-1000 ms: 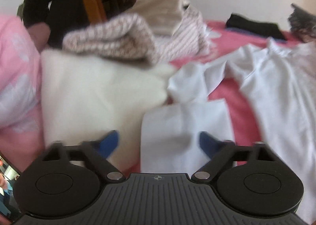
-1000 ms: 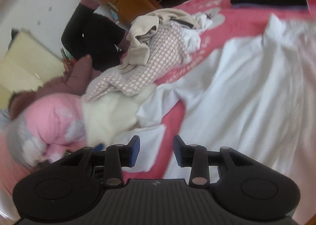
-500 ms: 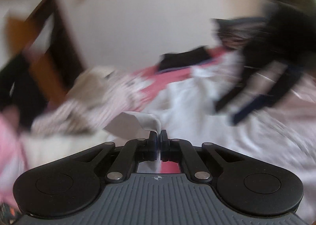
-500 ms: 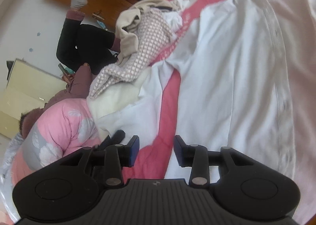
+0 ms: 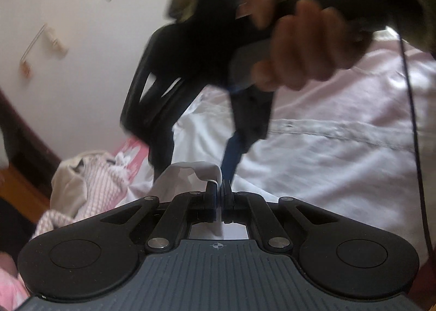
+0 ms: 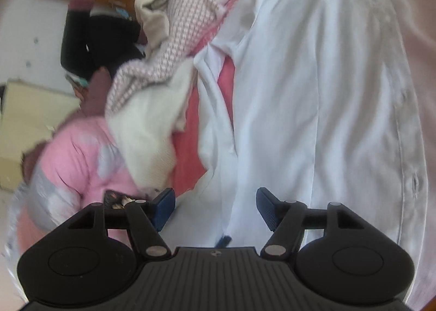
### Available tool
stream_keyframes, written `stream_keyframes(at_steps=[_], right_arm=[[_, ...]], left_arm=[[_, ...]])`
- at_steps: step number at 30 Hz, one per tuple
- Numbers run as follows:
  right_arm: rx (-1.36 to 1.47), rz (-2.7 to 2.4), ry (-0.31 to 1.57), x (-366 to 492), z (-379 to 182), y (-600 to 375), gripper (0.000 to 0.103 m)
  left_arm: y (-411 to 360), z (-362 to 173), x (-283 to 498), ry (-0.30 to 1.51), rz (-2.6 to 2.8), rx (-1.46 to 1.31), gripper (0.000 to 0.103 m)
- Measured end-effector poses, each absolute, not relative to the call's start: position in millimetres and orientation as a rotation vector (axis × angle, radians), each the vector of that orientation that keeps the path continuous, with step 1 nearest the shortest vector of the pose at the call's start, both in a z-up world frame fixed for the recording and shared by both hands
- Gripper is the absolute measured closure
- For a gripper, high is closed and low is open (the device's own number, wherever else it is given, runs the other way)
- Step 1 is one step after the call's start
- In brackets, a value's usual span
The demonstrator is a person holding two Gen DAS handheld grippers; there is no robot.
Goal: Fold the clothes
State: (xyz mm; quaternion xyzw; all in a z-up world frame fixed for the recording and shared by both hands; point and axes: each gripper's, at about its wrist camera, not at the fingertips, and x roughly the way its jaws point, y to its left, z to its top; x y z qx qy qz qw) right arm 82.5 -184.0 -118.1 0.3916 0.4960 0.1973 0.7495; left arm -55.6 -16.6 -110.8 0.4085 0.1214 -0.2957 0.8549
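Pinching the sleeve cuff [image 5: 190, 172], the left gripper [image 5: 219, 188] is carrying it over the white shirt [image 6: 313, 92] lying lengthwise along the bed [image 6: 190, 109]; the right gripper [image 6: 215, 202] is spreading empty above the shirt's near edge.

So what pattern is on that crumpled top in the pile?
Pink-and-white houndstooth check top, clearest in the right wrist view.
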Motion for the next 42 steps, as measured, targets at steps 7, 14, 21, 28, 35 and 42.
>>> stream_keyframes(at_steps=[7, 14, 21, 28, 35, 42], right_arm=[[0.673, 0.419, 1.108, 87.0, -120.5, -164.8, 0.092], [0.737, 0.384, 1.092, 82.2, -126.8, -179.1, 0.093], [0.645, 0.344, 1.118, 76.1, -134.2, -178.6, 0.093], [0.69, 0.317, 1.095, 64.1, -132.4, -188.4, 0.093], [0.694, 0.298, 1.12, 60.8, -141.3, -186.8, 0.093], [0.668, 0.266, 1.173, 35.3, -153.9, -192.8, 0.093]], left_arm=[[-10.0, -114.3, -55.7, 0.322, -0.655, 0.839, 0.097], [56.6, -98.9, -20.3, 0.705, -0.605, 0.382, 0.079], [97.7, -94.3, 14.8, 0.832, -0.497, -0.024, 0.073], [62.1, -107.4, 13.9, 0.884, -0.629, 0.012, 0.062], [56.0, -123.1, 9.3, 0.937, -0.628, -0.011, 0.061], [71.5, -129.0, 5.2, 0.984, -0.645, -0.088, 0.061]])
